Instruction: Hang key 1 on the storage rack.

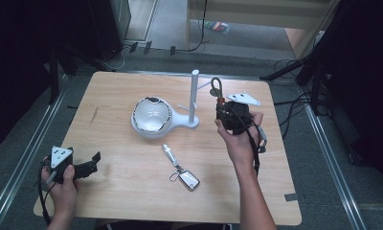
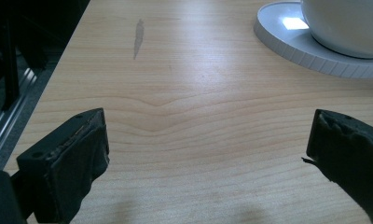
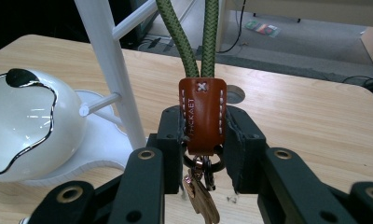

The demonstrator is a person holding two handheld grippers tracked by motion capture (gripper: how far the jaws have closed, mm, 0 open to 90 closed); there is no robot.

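Right gripper view: jaws clamp brown leather keychain tab (image 3: 203, 115).

left gripper (image 1: 86, 165) sits low near the table's left edge with jaws spread wide, right gripper (image 1: 221, 100) is raised mid-right, jaws clamped tight, hand (image 1: 240, 136) wrapped around it

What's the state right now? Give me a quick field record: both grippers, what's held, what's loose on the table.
left gripper: open, empty, low over the table's near left
right gripper: shut on keychain
keychain: brown leather tab pinched between the jaws, green cord loop up, keys hanging below
white stand: upright post with pegs, beside the keychain
white bowl: on the stand's base
car key: loose, near middle of the table
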